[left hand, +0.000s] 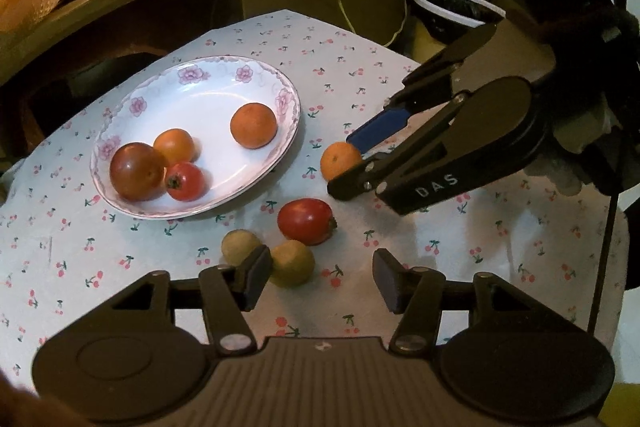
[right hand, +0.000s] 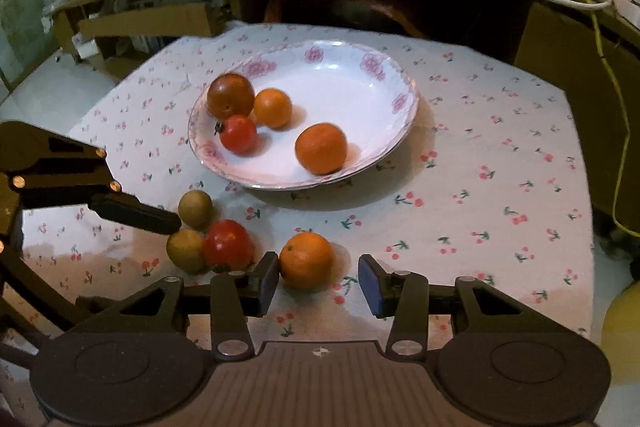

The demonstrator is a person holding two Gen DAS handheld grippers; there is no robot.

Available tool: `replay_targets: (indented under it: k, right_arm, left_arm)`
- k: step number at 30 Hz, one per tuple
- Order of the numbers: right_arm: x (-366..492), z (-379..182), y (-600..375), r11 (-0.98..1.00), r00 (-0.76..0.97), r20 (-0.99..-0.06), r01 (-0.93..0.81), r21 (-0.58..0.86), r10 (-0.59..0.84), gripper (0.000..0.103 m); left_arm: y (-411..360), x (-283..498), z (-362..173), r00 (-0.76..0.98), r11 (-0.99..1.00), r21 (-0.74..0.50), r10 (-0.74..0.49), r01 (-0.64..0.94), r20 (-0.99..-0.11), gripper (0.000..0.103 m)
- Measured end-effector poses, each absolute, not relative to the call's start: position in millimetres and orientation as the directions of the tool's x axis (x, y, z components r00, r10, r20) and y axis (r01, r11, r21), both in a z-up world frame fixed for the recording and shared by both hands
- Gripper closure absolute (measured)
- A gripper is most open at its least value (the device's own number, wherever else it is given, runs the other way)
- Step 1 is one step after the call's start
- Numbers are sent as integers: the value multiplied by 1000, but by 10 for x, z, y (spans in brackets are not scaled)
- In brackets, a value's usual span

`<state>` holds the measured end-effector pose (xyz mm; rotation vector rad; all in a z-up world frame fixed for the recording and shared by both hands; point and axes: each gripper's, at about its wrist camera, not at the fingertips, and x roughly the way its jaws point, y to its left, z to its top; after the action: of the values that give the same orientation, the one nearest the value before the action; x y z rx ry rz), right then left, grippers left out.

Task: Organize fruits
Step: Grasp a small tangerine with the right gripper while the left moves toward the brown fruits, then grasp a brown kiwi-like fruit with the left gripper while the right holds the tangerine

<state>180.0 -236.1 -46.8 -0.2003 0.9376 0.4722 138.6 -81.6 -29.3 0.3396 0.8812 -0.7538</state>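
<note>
Two grippers over loose fruit beside the plate (right hand: 404,99).

R gripper (right hand: 318,281) jaws open, orange (right hand: 306,259) between pads, touching the left one only. L gripper (left hand: 320,273) jaws open, over two green fruits (left hand: 292,263); tomato (left hand: 306,221) just beyond. Plate holds 4 fruits.

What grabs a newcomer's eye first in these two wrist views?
The white flower-rimmed plate at the middle of the cherry-print tablecloth, holding four round fruits. Nearer the cameras, four more lie loose on the cloth: an orange mandarin between the right gripper's open jaws, a red tomato and two greenish-brown fruits. The left gripper hovers open over those.
</note>
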Motion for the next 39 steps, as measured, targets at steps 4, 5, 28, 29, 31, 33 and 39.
replay_targets:
  k: [4, 5, 28, 29, 31, 33, 39]
  right_arm:
    - [1812, -458, -2355, 894, 515, -809, -448, 28, 283, 70]
    - [1821, -457, -2364, 897, 514, -809, -441, 34, 284, 70]
    - [1754, -382, -2435, 912, 509, -815, -407, 58, 279, 71]
    - [1751, -380, -2437, 912, 509, -814, -407, 59, 279, 71]
    - [1755, -382, -2433, 912, 507, -816, -406, 60, 279, 71]
    - [1753, -390, -2419, 911, 505, -818, -409, 55, 276, 71]
    - [1712, -415, -2383, 899, 491, -827, -437, 38, 274, 71]
  left_arm:
    - [-828, 1380, -319, 423, 700, -5, -437, 714, -794, 43]
    - [-836, 1377, -320, 426, 698, 1, -436, 716, -793, 44]
    - [-961, 1220, -405, 357, 633, 15, -416, 774, -837, 49]
    - [-955, 1240, -402, 359, 644, 6, -419, 765, -834, 50]
    - [-963, 1268, -407, 366, 658, 6, -411, 753, -835, 56]
    - [-962, 1270, -402, 358, 658, -5, -416, 753, -836, 65]
    - [-957, 1271, -384, 367, 662, 11, -402, 750, -839, 72]
